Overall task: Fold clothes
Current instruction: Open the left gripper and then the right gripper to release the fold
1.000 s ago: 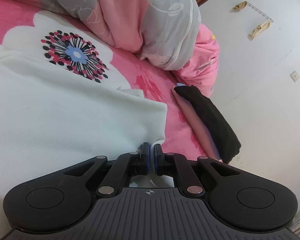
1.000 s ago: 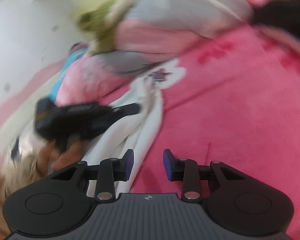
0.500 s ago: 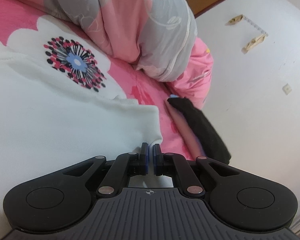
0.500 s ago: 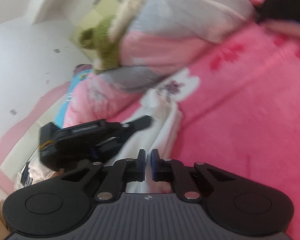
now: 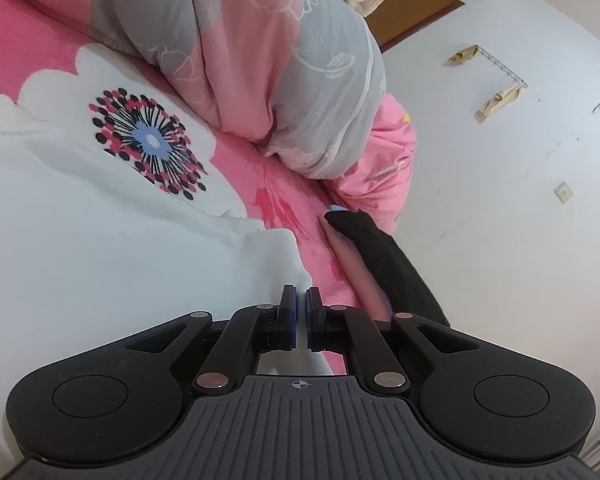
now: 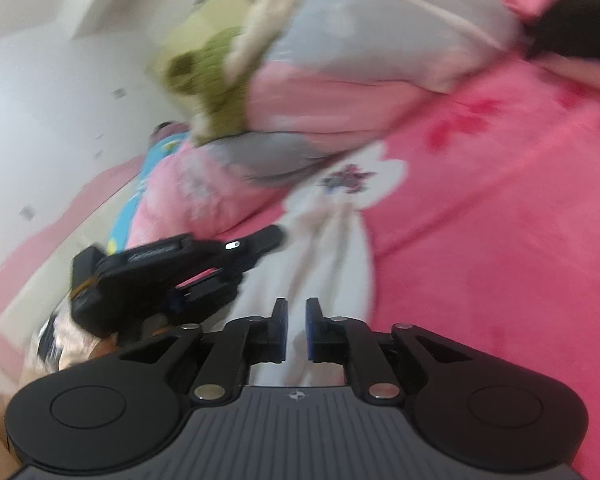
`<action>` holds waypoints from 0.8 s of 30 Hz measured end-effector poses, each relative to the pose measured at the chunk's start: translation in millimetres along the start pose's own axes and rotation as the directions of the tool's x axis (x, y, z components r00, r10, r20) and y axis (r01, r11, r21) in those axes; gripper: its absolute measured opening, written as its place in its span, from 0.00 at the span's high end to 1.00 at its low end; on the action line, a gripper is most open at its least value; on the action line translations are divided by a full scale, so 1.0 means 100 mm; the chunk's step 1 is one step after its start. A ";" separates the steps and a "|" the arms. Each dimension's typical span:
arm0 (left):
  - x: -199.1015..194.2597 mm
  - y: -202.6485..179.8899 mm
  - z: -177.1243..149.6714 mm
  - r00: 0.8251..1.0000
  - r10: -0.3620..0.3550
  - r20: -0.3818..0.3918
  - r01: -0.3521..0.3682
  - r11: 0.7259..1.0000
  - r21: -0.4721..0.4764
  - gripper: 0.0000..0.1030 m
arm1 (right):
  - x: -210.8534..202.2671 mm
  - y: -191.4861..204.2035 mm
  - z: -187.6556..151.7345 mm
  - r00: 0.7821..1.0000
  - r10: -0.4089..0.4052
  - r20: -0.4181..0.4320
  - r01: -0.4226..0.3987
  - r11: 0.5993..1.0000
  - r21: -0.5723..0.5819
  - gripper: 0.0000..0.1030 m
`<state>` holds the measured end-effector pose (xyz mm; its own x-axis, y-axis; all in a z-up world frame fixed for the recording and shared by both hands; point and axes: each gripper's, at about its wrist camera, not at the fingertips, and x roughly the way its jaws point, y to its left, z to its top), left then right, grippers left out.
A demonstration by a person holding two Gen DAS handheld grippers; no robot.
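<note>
Pinching a corner of the white garment [image 5: 100,264], the left gripper [image 5: 301,300] has its jaws pressed together to keep the cloth taut on the pink bed [image 5: 284,200]. The right gripper [image 6: 296,312], its jaws just reopened to a narrow gap, hovers over the bunched white cloth. The rolled quilt [image 5: 292,64] and a black cloth [image 5: 392,264] crowd the bed's far edge.
</note>
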<state>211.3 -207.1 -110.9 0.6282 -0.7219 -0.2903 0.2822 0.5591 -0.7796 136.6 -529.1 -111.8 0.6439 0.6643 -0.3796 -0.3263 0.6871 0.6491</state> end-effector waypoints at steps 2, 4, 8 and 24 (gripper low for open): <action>0.00 0.00 0.00 1.000 0.002 -0.001 -0.002 1.000 0.004 0.97 | -0.03 -0.06 -0.02 1.000 -0.031 -0.002 0.031 0.999 0.032 0.70; 0.01 0.00 0.00 1.000 0.008 -0.003 -0.008 1.000 0.006 0.97 | -0.01 -0.08 -0.04 0.998 -0.057 -0.010 0.057 0.997 0.049 0.69; 0.03 0.00 -0.01 1.000 0.026 -0.012 -0.026 1.000 0.013 0.96 | 0.03 -0.07 -0.07 0.996 -0.084 -0.014 0.084 0.995 0.052 0.70; 0.04 -0.16 0.02 0.991 0.105 -0.082 -0.095 0.989 0.117 0.72 | 0.23 0.49 -0.24 0.993 -0.117 0.003 0.115 0.973 -0.202 0.94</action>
<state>211.0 -218.2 -98.2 0.5931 -0.6900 -0.4148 0.3039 0.6690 -0.6783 118.5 -473.1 -104.3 0.6797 0.5784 -0.4510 -0.3829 0.8043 0.4544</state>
